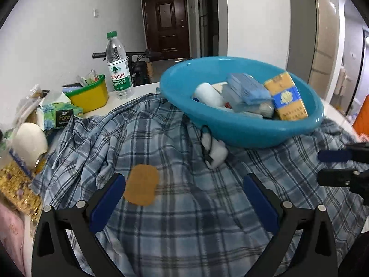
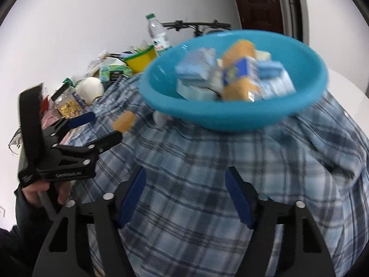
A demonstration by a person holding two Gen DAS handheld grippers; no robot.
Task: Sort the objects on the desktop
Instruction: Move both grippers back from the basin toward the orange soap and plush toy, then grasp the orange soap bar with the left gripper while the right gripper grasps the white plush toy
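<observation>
Plaid cloth covers desk | blue basin already holds boxes | orange pad, white item beside basin unsorted | left gripper, right gripper both spread, empty

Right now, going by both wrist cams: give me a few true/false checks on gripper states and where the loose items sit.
1. The left gripper is open and holds nothing. True.
2. The flat orange-brown sponge pad lies inside the blue plastic basin. False: it lies on the blue plaid cloth, near the left gripper's left finger.
3. The yellow-and-blue cigarette pack is in the basin. True.
4. The clear water bottle with green cap is tipped over. False: it stands upright, beside the yellow tub.
5. The right gripper is shut on the cloth. False: it is open, with cloth showing between its fingers.
</observation>
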